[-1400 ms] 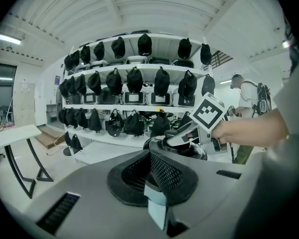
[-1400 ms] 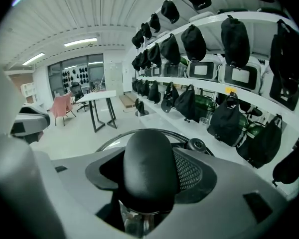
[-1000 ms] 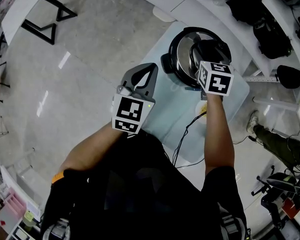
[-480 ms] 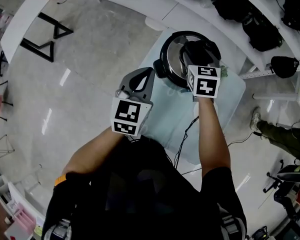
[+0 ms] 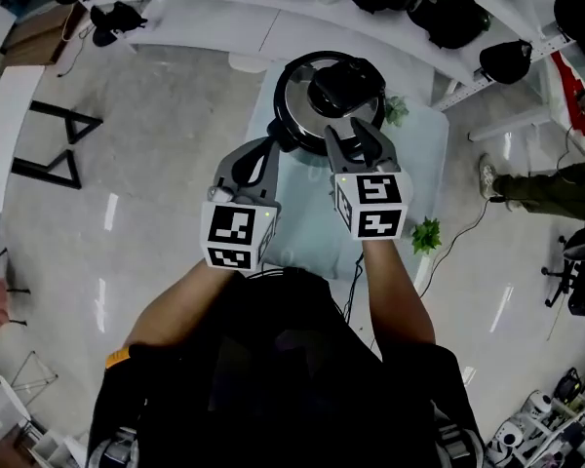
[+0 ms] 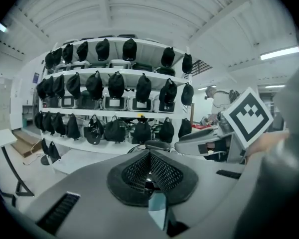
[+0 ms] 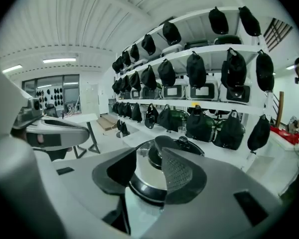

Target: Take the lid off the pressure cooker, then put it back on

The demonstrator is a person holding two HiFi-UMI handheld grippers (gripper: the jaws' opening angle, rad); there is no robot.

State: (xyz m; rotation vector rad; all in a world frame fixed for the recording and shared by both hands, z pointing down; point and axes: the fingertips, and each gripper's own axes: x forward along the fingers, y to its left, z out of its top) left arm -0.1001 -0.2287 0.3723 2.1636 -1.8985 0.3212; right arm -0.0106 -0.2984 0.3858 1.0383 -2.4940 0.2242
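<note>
1 pressure cooker (image 5: 281,130), lid (image 5: 300,96) on, left gripper (image 5: 266,149) clenched empty, right gripper (image 5: 356,130) released, jaws just narrowing, nothing between

Equipment lab or test hall, not a home kitchen. Landmark: the pressure cooker (image 5: 327,100), alone on a small glass-topped table (image 5: 312,222) on open floor.

- Behind the cooker: long white tiered shelving (image 6: 114,73), rows of black bags (image 6: 116,86) hung along it, grey cases (image 6: 114,103) on the middle tier.
- Left of the cooker: polished pale floor (image 5: 156,164), white worktable (image 5: 5,125) on black trestle legs; further off, a glass-fronted room (image 7: 55,91).
- Above: ribbed white ceiling, strip lights (image 7: 60,60).
- Right of the cooker: a person's legs (image 5: 556,188), standing by.
</note>
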